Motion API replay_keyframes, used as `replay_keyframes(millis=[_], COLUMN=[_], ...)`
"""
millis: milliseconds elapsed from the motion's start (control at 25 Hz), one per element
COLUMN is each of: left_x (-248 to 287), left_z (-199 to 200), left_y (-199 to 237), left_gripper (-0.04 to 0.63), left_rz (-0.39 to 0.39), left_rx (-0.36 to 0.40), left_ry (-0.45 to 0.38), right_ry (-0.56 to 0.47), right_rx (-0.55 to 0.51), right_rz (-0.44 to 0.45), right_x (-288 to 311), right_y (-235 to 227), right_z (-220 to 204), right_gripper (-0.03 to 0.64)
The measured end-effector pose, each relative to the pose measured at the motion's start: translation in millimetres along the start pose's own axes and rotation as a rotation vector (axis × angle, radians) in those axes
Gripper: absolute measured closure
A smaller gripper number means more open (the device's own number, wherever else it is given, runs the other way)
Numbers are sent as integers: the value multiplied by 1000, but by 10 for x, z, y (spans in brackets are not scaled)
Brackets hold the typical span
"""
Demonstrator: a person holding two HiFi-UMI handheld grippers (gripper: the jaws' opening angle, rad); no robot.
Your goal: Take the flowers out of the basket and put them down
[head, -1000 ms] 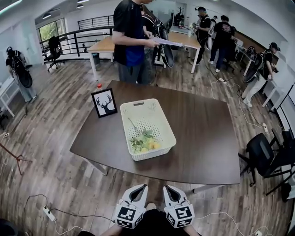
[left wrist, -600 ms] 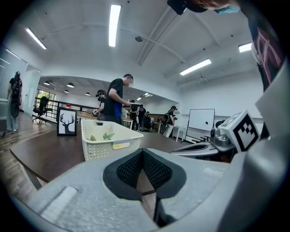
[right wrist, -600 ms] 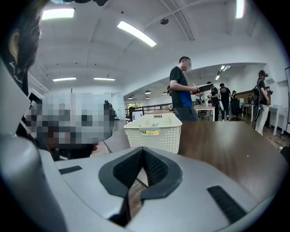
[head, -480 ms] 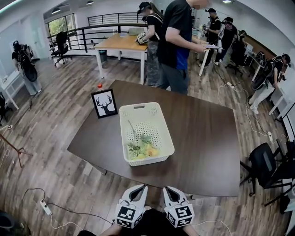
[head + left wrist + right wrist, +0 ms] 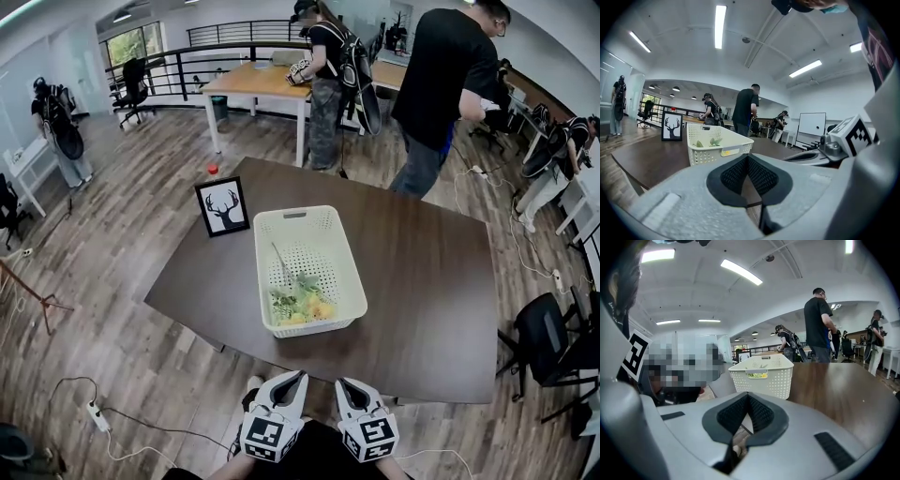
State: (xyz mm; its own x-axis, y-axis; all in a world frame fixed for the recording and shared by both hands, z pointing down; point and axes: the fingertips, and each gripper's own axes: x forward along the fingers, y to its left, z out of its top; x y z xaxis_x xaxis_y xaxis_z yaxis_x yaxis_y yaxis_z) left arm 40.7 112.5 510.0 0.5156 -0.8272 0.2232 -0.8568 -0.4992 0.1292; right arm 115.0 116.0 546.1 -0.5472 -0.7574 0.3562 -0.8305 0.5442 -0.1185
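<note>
A white perforated basket [image 5: 343, 274] stands on the dark brown table [image 5: 422, 281], near its front edge. Yellow and green flowers [image 5: 301, 304] lie in the basket's near end, a stem reaching toward the far end. Both grippers hang side by side below the table's front edge, short of the basket. My left gripper [image 5: 294, 379] has its jaws together with nothing between them. My right gripper [image 5: 345, 384] is shut and empty too. The basket [image 5: 717, 147] shows ahead in the left gripper view with green leaves [image 5: 707, 142] over its rim. In the right gripper view the basket [image 5: 762, 374] stands just past my jaws.
A framed deer picture [image 5: 222, 206] stands on the table left of the basket. A person in black [image 5: 441, 94] walks past the far right corner, and others stand at desks behind. A black chair [image 5: 553, 337] is at the right. Cables and a power strip [image 5: 96, 411] lie on the wooden floor.
The person in black has walked from the table's far side toward the right. The view has drifted slightly. Both grippers stay shut, low at the table's front.
</note>
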Motion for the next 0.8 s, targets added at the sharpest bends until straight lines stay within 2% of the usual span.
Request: replay_keyframes(millis=[240,600,720,800], left_x=[19,-3,59,100], left_z=[-11,141,181,219], left_y=[216,963,1157,1266], left_gripper=[594,594,594,594], left_rz=[-13,36,21,4], left_rx=[-7,-37,-45,-46], left_ry=[1,-6,4,6], right_ry=[14,4,16,-1], right_rx=[-18,-53,-94,-71], right_rz=[16,63,85,89], right_x=[211,650,805,906], right_y=[139,445,539,583], right_z=[34,355,452,548], right_gripper=[612,612,612,612])
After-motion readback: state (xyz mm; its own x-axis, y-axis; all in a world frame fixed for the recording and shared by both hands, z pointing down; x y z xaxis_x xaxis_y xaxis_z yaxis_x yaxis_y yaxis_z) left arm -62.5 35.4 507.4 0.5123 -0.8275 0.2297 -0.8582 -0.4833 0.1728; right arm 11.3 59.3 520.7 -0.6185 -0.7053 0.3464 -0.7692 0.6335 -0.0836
